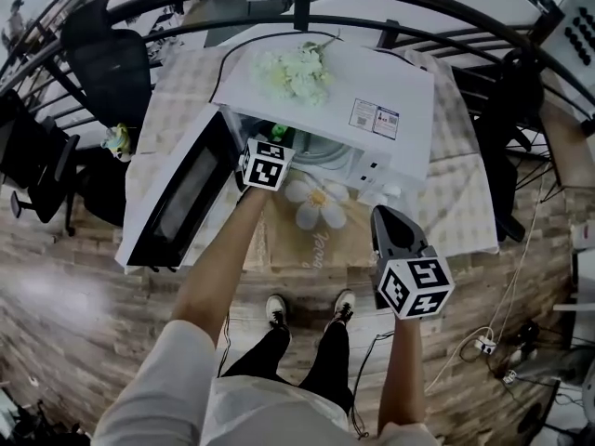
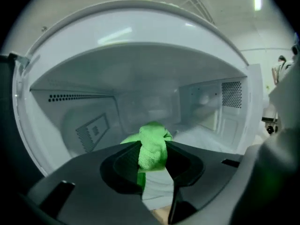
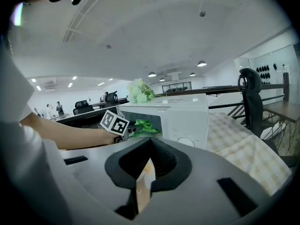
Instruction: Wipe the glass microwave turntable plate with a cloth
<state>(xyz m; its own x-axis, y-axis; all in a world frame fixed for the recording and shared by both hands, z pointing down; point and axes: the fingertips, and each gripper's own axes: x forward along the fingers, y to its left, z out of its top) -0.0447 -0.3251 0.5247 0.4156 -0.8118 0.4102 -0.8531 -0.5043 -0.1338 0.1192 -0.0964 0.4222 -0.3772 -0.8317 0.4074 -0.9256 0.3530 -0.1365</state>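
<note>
Cloth (image 2: 154, 130) — green, bunched — clamped in left hand-held gripper (image 2: 153, 143), inside open microwave (image 2: 140, 64) cavity. Right hand-held gripper (image 3: 149, 146) — jaws together, empty, near-right of microwave.

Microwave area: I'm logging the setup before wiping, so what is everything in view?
tablecloth: one, beige checked, under the microwave
microwave: one, white, on the tablecloth, its door swung open to the left
flowers: one bunch, whitish green, on the microwave's top
mat: one, flower-shaped, white with yellow centre, before the microwave
cloth: one, green, inside the microwave cavity
left gripper: dark, reaching into the microwave, shut on cloth
right gripper: dark, jaws together, empty, outside the microwave
</note>
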